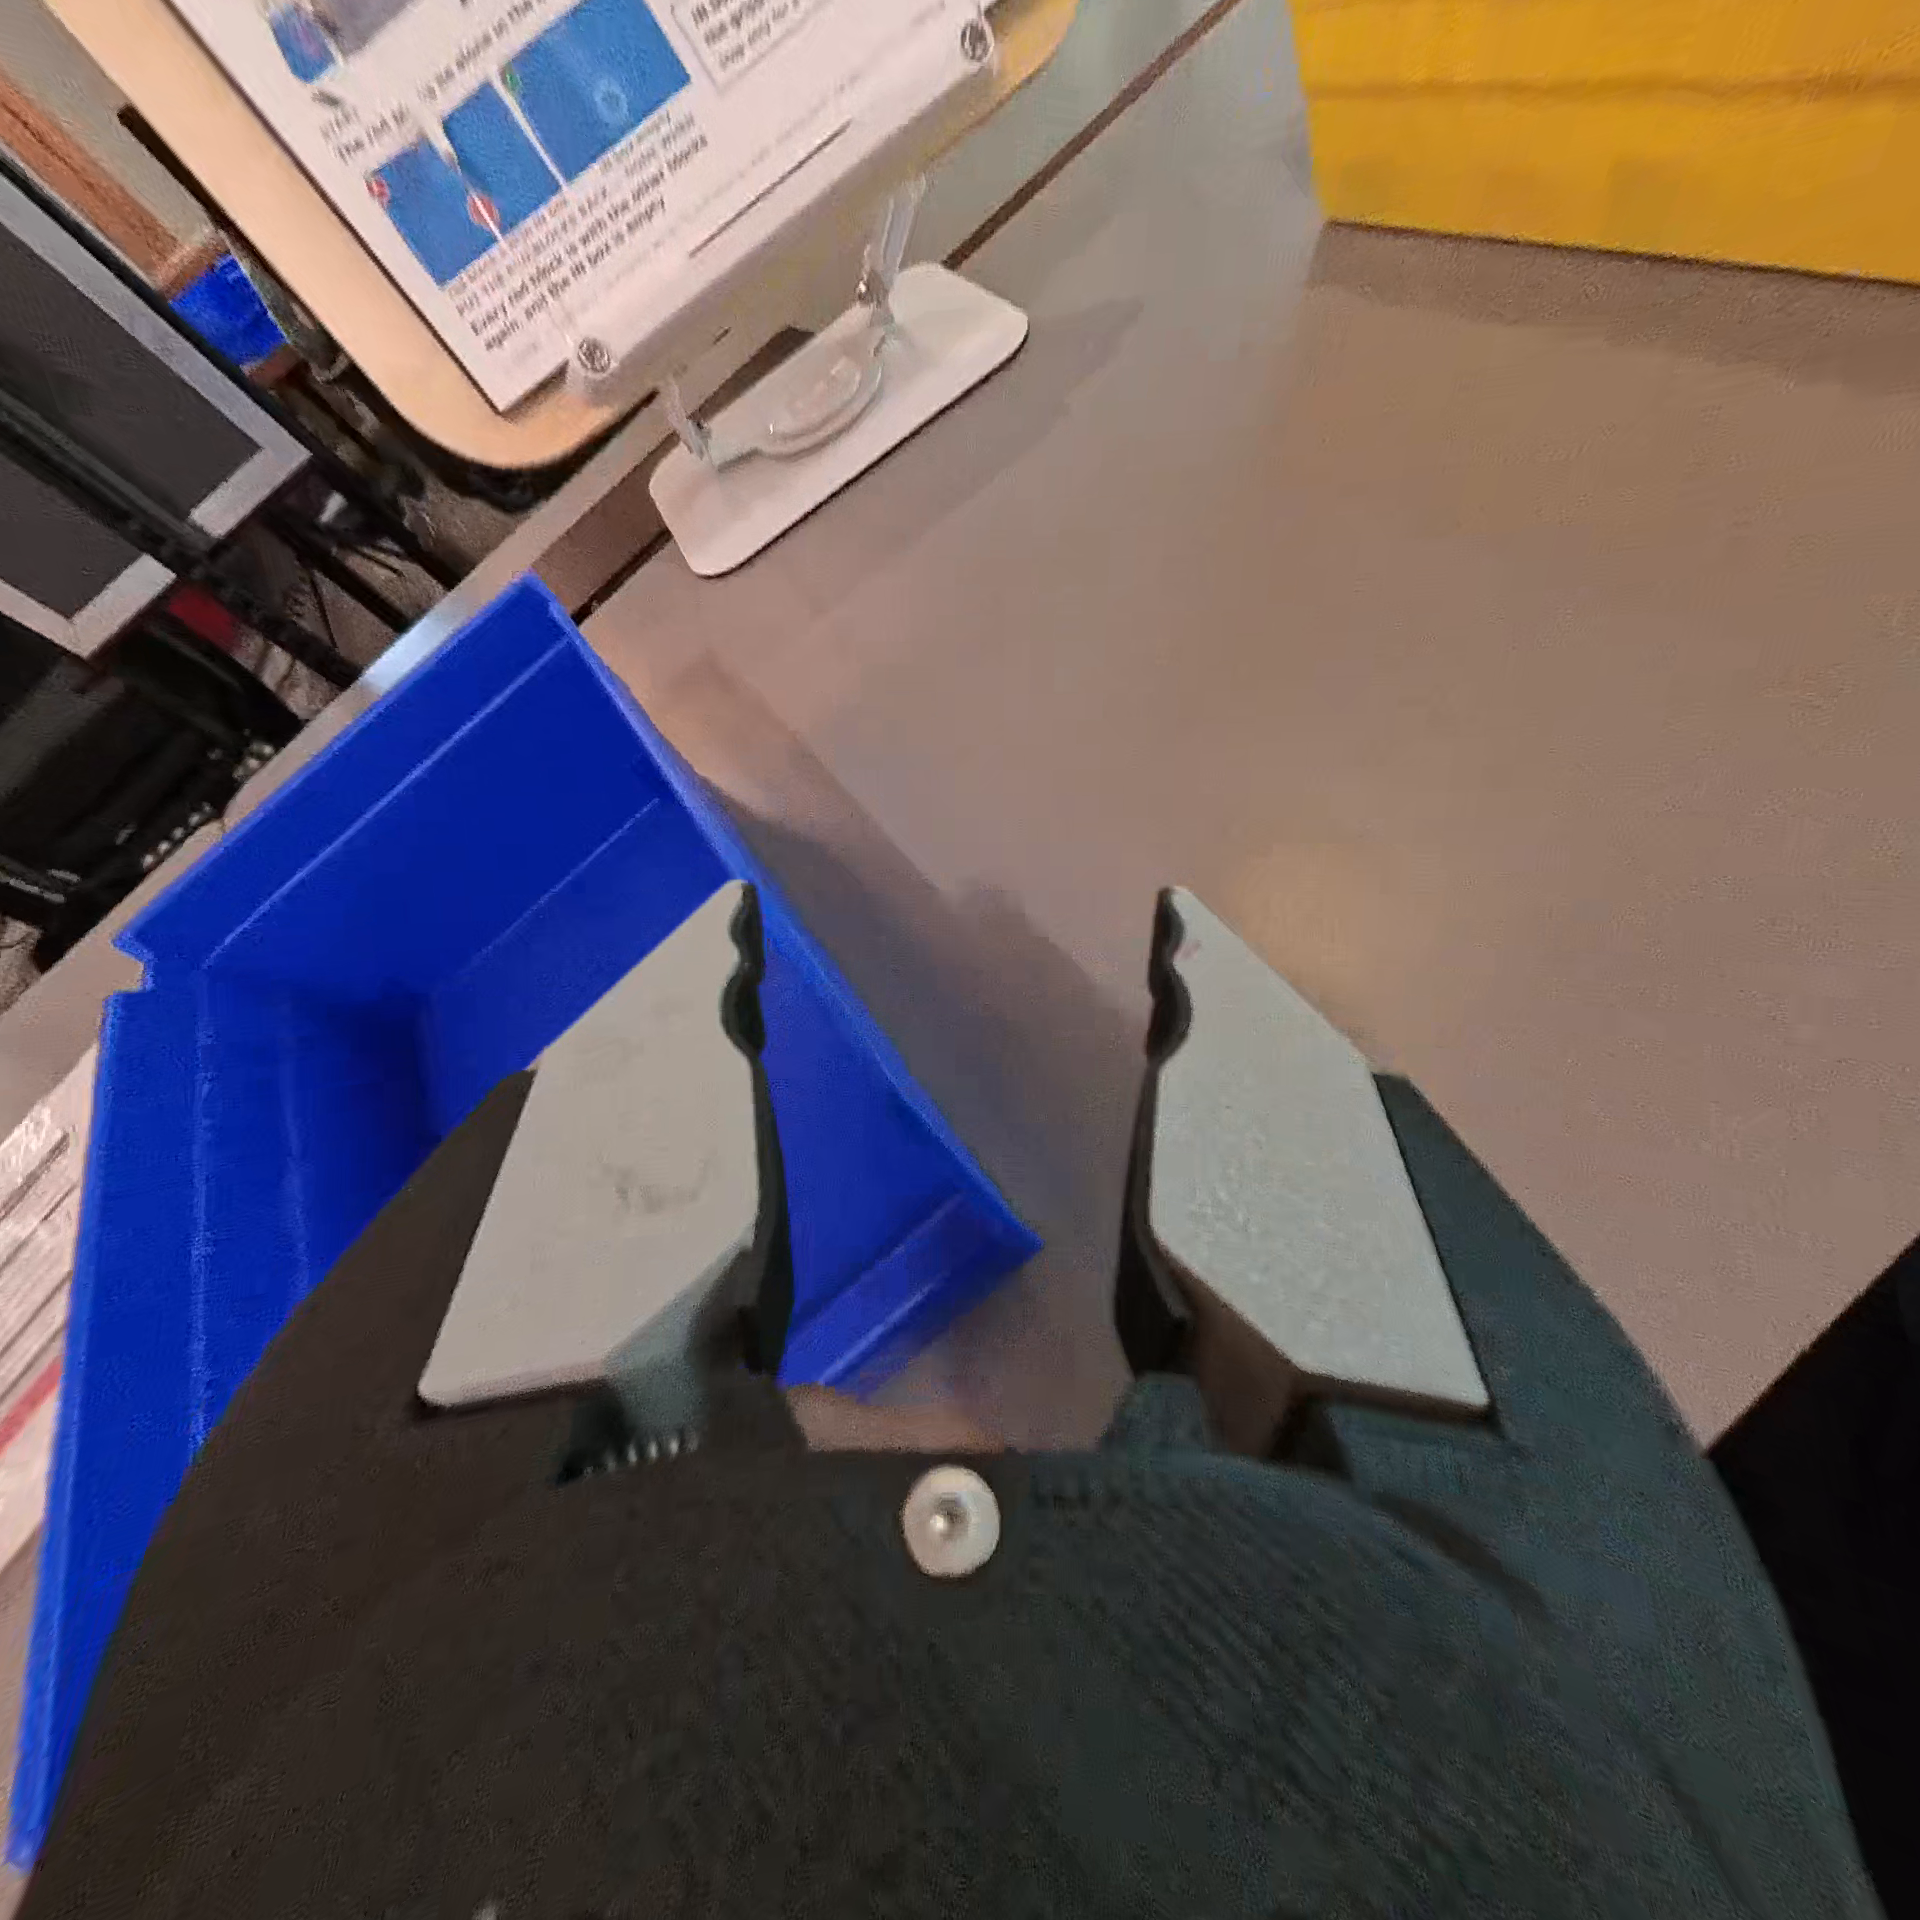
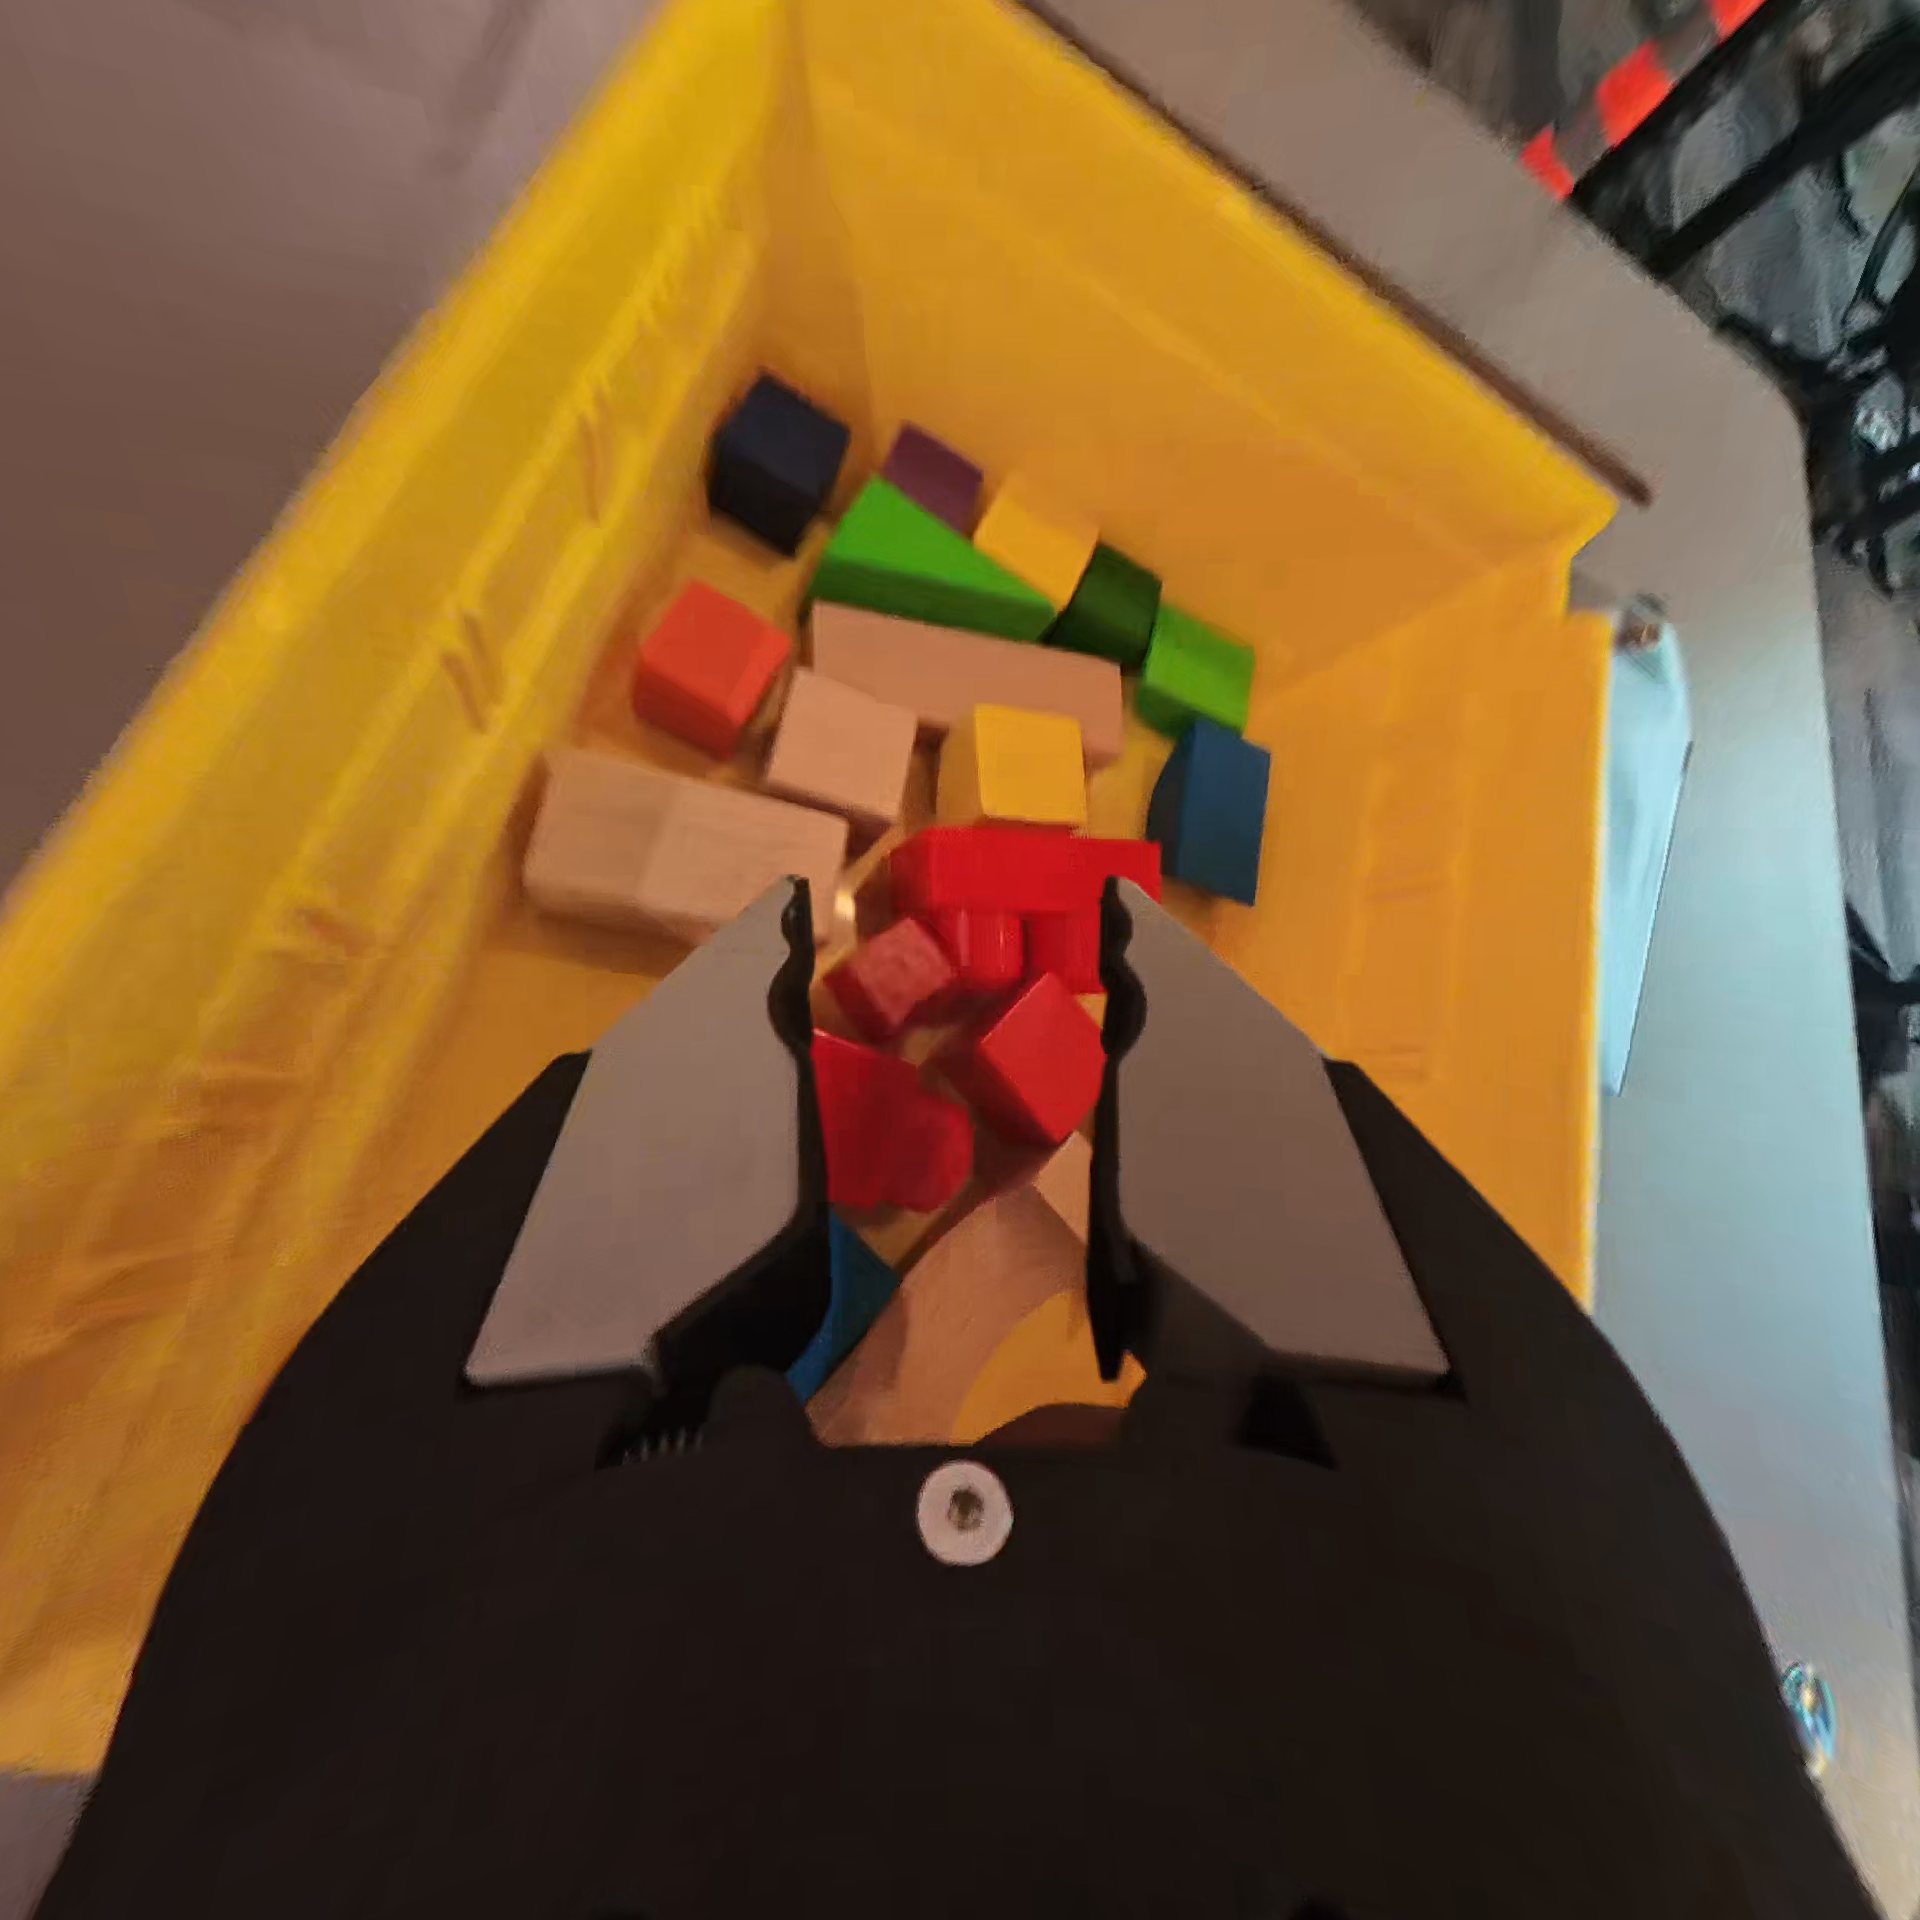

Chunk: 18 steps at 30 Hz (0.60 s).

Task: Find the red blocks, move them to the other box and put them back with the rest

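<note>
My left gripper (image 1: 956,914) is open and empty. It hangs over the right wall of the blue box (image 1: 416,883); the part of the box that shows holds no blocks. My right gripper (image 2: 956,904) is open above the yellow box (image 2: 416,727). Several red blocks lie in a pile below its fingers: a long red block (image 2: 1023,868), a red cube (image 2: 1039,1060), a dark red cube (image 2: 894,977) and a rounded red piece (image 2: 883,1132). Neither pad presses on them. An orange-red cube (image 2: 712,665) lies farther off on the left.
Green, yellow, blue, purple and plain wooden blocks (image 2: 966,665) fill the far part of the yellow box. An instruction sheet on a clear stand (image 1: 831,436) is at the table's back. The yellow box shows in the left wrist view (image 1: 1610,125). A monitor (image 1: 104,416) stands beyond the table's edge.
</note>
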Each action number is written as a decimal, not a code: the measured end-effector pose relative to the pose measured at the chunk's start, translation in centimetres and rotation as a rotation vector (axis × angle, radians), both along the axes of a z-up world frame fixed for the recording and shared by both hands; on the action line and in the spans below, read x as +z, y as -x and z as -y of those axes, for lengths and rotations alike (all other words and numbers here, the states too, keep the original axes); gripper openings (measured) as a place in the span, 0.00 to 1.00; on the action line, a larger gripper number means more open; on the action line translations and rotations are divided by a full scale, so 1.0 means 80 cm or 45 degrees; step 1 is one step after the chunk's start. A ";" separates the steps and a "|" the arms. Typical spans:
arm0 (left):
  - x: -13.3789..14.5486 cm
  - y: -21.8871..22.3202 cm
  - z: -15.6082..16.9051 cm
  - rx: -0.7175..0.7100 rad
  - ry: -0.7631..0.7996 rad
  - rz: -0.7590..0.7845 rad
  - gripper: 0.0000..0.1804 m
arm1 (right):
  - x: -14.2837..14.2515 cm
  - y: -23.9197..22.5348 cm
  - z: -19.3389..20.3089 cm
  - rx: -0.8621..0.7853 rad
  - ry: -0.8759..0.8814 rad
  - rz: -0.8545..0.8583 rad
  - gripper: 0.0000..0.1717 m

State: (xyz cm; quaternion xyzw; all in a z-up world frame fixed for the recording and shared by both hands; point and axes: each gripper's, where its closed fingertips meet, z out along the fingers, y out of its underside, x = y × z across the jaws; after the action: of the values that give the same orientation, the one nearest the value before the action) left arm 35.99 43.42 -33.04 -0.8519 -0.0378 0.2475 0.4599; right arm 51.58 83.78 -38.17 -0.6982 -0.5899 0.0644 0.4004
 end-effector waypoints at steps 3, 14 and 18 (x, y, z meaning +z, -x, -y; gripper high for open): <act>-0.019 0.009 0.010 0.073 0.035 -0.031 0.41 | -0.010 -0.008 -0.006 -0.028 -0.007 0.005 0.33; -0.061 0.058 0.024 0.255 0.076 -0.142 0.14 | 0.069 -0.045 0.149 0.428 0.420 -0.427 0.36; -0.039 0.082 0.048 0.328 -0.071 -0.152 0.03 | 0.020 -0.033 0.169 0.420 0.435 -0.283 0.38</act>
State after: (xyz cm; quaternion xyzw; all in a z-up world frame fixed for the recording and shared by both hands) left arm 29.46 39.56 -36.17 -0.8106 -0.1261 0.3536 0.4495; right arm 54.18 70.25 -36.61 -0.6386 -0.6289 0.3038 0.3231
